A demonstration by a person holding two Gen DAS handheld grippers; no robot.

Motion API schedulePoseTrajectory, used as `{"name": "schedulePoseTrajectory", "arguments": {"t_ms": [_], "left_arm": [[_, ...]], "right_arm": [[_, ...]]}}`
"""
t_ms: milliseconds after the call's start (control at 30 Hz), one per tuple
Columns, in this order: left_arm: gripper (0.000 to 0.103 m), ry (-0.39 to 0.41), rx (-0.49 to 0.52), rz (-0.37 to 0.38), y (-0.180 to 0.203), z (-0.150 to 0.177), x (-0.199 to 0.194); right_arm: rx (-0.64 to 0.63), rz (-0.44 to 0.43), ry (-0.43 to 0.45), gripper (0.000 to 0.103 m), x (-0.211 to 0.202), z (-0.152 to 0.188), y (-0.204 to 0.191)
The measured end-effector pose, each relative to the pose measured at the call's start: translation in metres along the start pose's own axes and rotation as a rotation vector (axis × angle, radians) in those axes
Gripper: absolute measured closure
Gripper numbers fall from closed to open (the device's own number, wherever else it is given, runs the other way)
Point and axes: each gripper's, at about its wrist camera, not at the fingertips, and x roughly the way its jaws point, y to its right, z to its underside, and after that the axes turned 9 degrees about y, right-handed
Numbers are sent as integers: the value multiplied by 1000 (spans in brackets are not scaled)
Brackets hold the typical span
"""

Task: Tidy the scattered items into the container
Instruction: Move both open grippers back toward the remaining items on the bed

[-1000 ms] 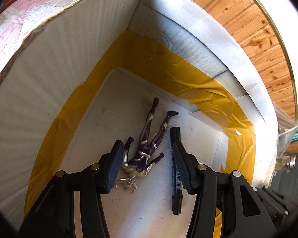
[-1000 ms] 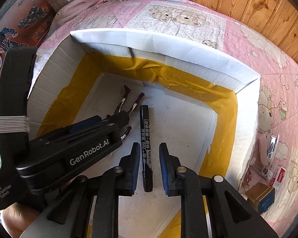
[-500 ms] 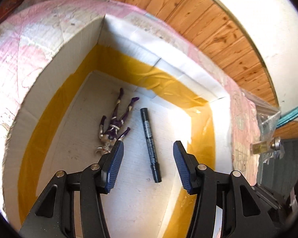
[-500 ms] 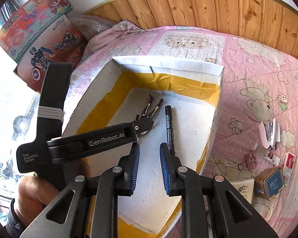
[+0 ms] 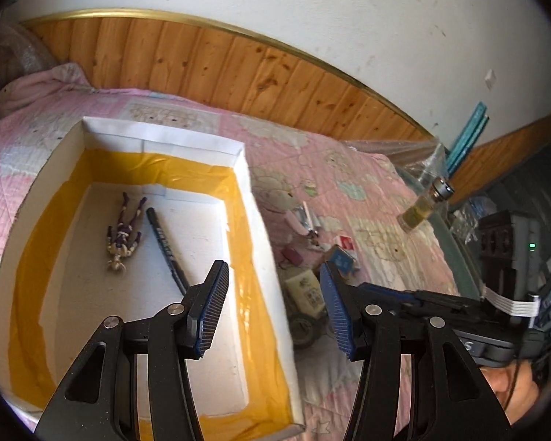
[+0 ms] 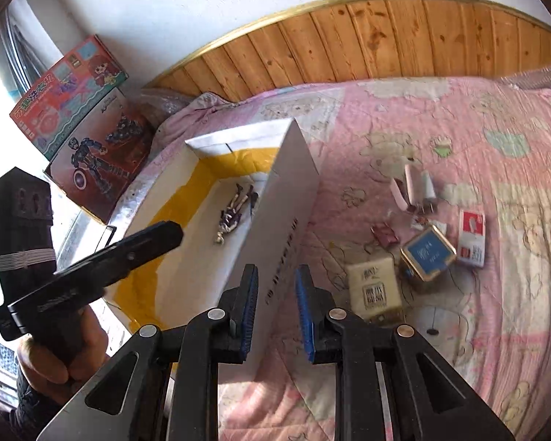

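Note:
A white cardboard box [image 5: 260,228] lined with yellow tape lies on a pink quilt. On its floor lie a purple toy figure [image 5: 123,233] and a black marker [image 5: 165,246]. My left gripper [image 5: 273,292] hangs open and empty above the box's right wall. Scattered on the quilt are a cream box [image 6: 374,286], a blue tin [image 6: 428,253], a red-and-white packet [image 6: 472,235] and a pink stapler [image 6: 411,187]. My right gripper [image 6: 277,286] hovers over the box's near outer wall [image 6: 286,198], its jaws a narrow gap apart with nothing between them.
Two toy cartons [image 6: 80,110] lean against the wall behind the box. A small glass bottle [image 5: 422,205] and plastic wrap stand at the quilt's right edge. A wooden headboard [image 5: 238,70] runs along the back. A hand [image 6: 55,360] grips the left tool.
Both grippers have pulled up and back out of the box and swung right. The figure and the marker stay lying on the box floor. The scattered items have come into view.

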Motion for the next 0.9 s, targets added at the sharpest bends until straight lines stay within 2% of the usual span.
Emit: {"name": "schedulePoseTrajectory", "arguments": {"t_ms": [133,233,333,400,533,633,800,900], "left_arm": [[48,-28,75,88,40,25,-6],[48,-88,118,119,67,46,5],[48,-133,137,65,78,63,22],[48,-171,119,35,75,69,36],[46,-167,185,5,85,74,44],[39,-166,257,-35,96,80,53],[37,-151,403,-127,118,96,63],[37,-118,475,-146,127,105,62]], "right_arm": [[79,28,-42,80,5,32,35],[130,57,-60,80,7,46,58],[168,69,-54,65,9,48,74],[169,97,-65,65,13,49,84],[180,70,-77,50,21,43,102],[170,31,-115,50,34,39,109],[124,1,-169,49,59,34,112],[86,-13,-188,39,70,31,108]]}}
